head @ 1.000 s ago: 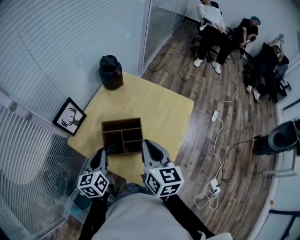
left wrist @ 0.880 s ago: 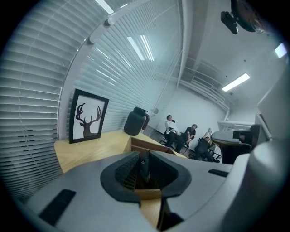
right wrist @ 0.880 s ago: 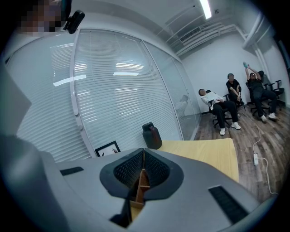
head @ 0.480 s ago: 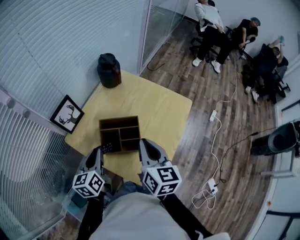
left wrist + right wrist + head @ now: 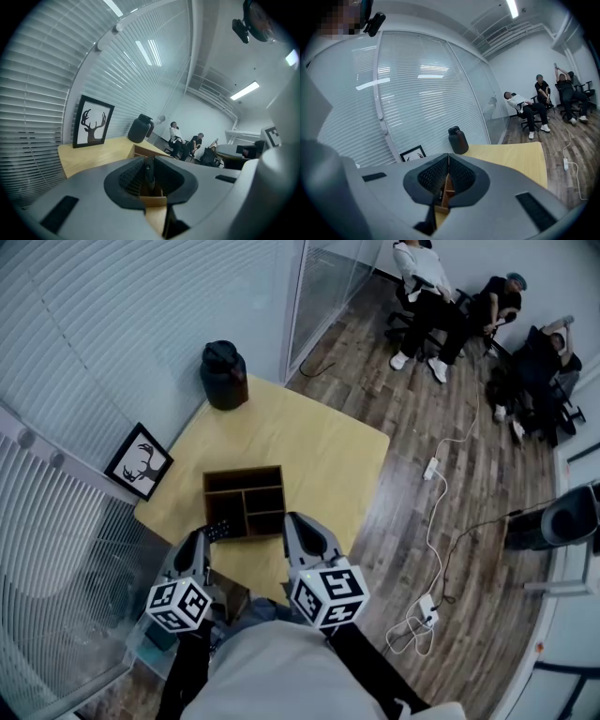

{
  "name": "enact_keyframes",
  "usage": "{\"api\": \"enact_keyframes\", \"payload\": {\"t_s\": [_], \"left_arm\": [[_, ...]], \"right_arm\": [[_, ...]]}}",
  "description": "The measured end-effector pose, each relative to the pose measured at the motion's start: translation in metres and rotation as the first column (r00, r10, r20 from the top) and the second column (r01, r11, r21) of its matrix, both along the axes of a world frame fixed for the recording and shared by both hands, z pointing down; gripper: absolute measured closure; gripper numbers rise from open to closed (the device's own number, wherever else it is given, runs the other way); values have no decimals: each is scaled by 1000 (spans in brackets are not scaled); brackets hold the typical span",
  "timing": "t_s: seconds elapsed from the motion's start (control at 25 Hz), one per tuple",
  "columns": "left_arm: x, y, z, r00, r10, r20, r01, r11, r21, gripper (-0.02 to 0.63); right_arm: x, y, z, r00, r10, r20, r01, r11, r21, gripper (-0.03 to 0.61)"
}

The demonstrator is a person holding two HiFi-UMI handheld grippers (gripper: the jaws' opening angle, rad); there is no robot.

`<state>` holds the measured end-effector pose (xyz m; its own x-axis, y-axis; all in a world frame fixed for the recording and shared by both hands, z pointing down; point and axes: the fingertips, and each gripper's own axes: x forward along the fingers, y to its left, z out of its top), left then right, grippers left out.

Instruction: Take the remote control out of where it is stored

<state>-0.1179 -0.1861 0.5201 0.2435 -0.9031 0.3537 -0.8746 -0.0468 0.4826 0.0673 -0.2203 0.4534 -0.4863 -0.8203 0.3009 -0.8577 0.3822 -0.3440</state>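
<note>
Left gripper (image 5: pixel 148 164): jaws part-way closed, pads pressed on the remote control (image 5: pixel 149 174), which stands edge-on between them. (Obs. 1)

Change over the last second? (Obs. 2)

Little. Grip width is unchanged. In the head view the remote's dark end sits at the near-left corner of the wooden box (image 5: pixel 246 472), as it did a second ago. Only the head camera has shifted slightly over the table (image 5: pixel 319 451). (Obs. 1)

Right gripper (image 5: pixel 448 158)? (Obs. 2)

Jaws together, nothing in them, just beside the box's near-right corner. (Obs. 1)

Reading: grasp secured, removal not confirmed. Cannot tell whether the remote has cleared the compartment rim. Likely next: raise it straight up, then away from the box. (Obs. 2)
</note>
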Motion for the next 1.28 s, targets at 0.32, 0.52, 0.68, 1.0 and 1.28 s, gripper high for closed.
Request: {"api": "enact_keyframes", "payload": {"t_s": [0.32, 0.52, 0.68, 1.0, 1.28], "left_arm": [[2, 2, -6, 1000, -8, -30, 8, 1000, 10, 549], [1, 1, -12, 999, -4, -35, 4, 1000, 21, 549], [0, 2, -15, 999, -2, -40, 3, 1000, 28, 549], [-2, 3, -22, 998, -11, -66, 13, 999, 43, 548], [-3, 3, -33, 996, -11, -85, 17, 997, 72, 549]], "right_arm": [[3, 0, 0, 1000, 12, 1, -12, 1000, -2, 574], [4, 0, 0, 1000, 12, -8, -12, 1000, -1, 574], [4, 1, -1, 1000, 12, -11, -12, 1000, 3, 574], [2, 3, -2, 1000, 7, -11, -7, 1000, 8, 573], [2, 3, -3, 1000, 5, -9, -5, 1000, 18, 574]]}}
